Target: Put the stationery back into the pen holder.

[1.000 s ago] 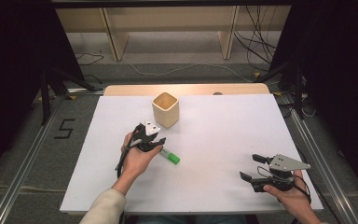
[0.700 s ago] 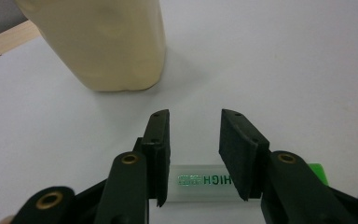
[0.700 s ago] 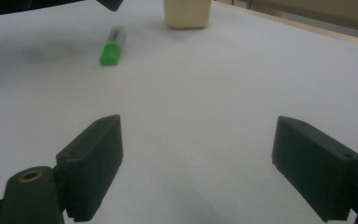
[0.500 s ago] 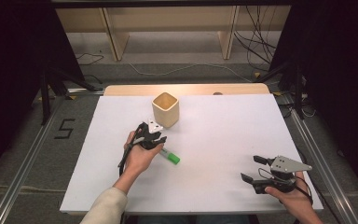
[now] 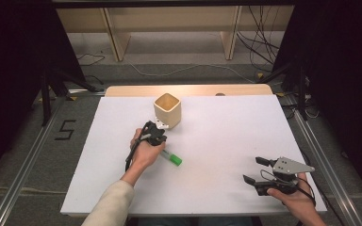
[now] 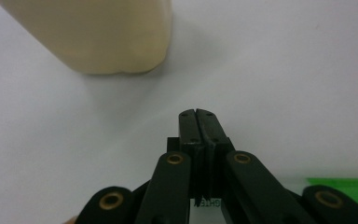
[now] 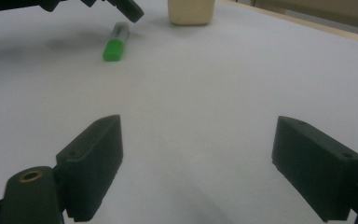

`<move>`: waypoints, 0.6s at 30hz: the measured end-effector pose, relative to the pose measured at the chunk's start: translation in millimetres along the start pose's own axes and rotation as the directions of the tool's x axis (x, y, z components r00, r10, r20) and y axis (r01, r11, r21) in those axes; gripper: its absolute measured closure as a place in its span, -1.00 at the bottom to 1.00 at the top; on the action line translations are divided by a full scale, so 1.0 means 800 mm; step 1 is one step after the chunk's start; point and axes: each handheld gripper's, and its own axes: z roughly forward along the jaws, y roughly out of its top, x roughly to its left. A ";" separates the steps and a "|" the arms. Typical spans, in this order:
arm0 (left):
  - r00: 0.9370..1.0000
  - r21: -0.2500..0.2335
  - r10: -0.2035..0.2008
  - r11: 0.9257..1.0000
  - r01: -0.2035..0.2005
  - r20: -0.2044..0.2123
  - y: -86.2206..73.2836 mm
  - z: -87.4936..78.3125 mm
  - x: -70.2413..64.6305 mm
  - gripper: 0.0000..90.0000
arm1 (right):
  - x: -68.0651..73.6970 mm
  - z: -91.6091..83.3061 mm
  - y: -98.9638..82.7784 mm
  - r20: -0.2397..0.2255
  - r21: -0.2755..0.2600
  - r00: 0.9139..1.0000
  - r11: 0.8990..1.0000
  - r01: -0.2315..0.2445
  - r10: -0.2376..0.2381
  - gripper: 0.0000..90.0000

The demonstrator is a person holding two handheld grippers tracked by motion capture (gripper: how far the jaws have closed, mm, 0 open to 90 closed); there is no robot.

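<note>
A green-capped marker (image 5: 172, 159) lies flat on the white table, its clear end by the person's left hand. My left gripper (image 5: 161, 126) hovers just short of the beige square cup (image 5: 167, 109). In the left gripper view its jaws have just been closing and now meet at the tips (image 6: 198, 112) with nothing between them; the cup (image 6: 98, 32) is close ahead and the marker's green (image 6: 345, 184) shows low at the right. My right gripper (image 5: 255, 170) rests at the near right, jaws wide apart (image 7: 196, 163) and empty, facing the marker (image 7: 115, 42) and the cup (image 7: 191, 11).
The white sheet (image 5: 226, 136) covers the table, with a wooden strip (image 5: 188, 90) along its far edge. Behind stand wooden shelf legs (image 5: 231, 37) and loose cables (image 5: 264, 52) on the floor. Metal rails (image 5: 23, 179) run along both sides.
My left gripper has crept a little toward the cup and sunk slightly. The marker and the right gripper have stayed where they were.
</note>
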 end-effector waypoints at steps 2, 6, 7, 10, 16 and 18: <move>1.000 0.028 -0.002 1.000 0.002 0.010 -0.002 0.005 0.001 0.99 | 0.000 0.000 0.000 -0.001 0.002 1.000 1.000 -0.001 0.001 -0.62; 1.000 0.041 0.005 0.999 -0.005 -0.004 -0.002 0.005 0.003 0.99 | 0.001 0.000 0.000 -0.002 0.002 1.000 1.000 0.001 -0.001 -0.62; 1.000 0.045 0.007 0.999 -0.006 -0.008 -0.003 0.006 0.003 0.99 | 0.001 0.000 0.000 -0.002 0.003 1.000 1.000 0.000 0.000 -0.62; 1.000 0.066 0.011 0.998 -0.010 -0.007 -0.004 0.008 0.004 0.99 | 0.000 0.001 0.000 -0.001 0.001 1.000 1.000 0.003 -0.003 -0.62; 1.000 0.091 0.012 0.996 -0.012 0.003 -0.005 0.010 0.006 0.99 | 0.000 0.001 0.000 -0.001 0.001 1.000 1.000 0.005 -0.005 -0.62; 1.000 0.096 0.014 0.995 -0.014 0.003 -0.006 0.010 0.006 1.00 | 0.000 0.001 0.000 -0.001 0.000 1.000 1.000 0.005 -0.005 -0.62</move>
